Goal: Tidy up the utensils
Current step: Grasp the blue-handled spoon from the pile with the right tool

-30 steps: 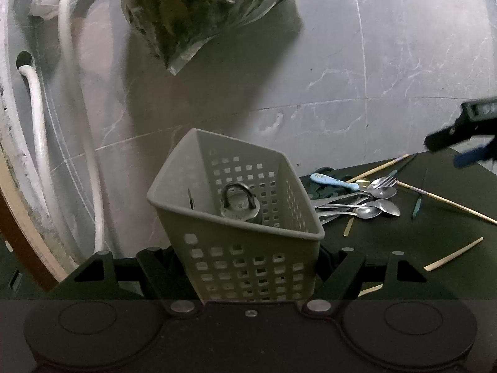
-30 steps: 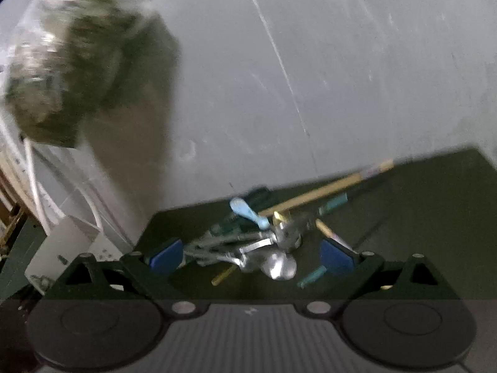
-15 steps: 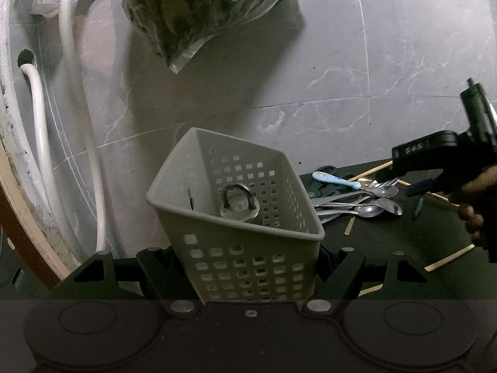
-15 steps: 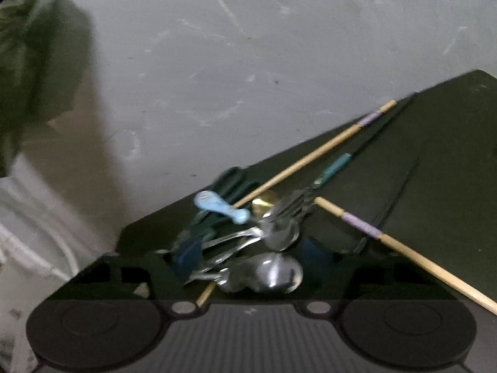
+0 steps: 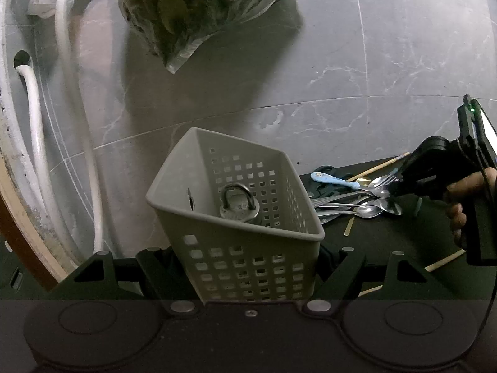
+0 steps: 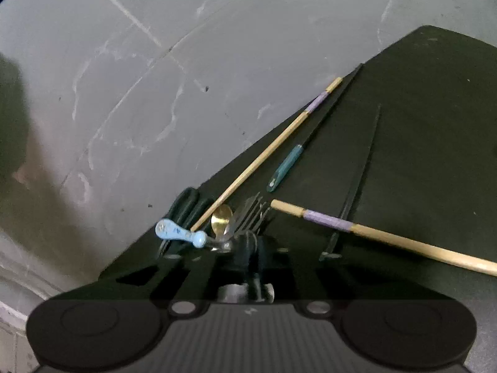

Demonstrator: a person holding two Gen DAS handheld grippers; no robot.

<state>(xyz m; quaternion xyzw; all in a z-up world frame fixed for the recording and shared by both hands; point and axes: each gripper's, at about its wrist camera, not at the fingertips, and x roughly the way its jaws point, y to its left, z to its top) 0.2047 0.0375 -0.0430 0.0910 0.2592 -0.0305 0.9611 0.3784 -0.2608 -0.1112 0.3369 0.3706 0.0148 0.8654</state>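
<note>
My left gripper is clamped on the grey perforated basket, holding it by its lower walls with the open mouth tipped up and toward the utensil pile, which I judge keeps the opening presented for loading. A metal padlock lies inside against the far wall; no utensil is in the basket that I can see. The utensils remain on the dark worktop, just right of the basket in the left view: a cluster of steel spoons and a fork, a small gold spoon and a blue-handled piece lying across them. My right gripper sits low over that cluster and its jaws have just been closing to a near-complete pinch; they meet at the base of the fork tines, but the gripper body hides the contact, so I cannot confirm which piece, if any, is caught between them. From the left view the right gripper reaches down into the spoon bowls, with the person's hand behind it. Two wooden chopsticks with purple bands and a teal-handled tool lie apart from the pile, untouched. Assessment: sorting is at an early stage; the next move calls for a lift to prove the pinch before carrying across to the basket. Thin, overlapping steel may slip or drag neighbours along.
</note>
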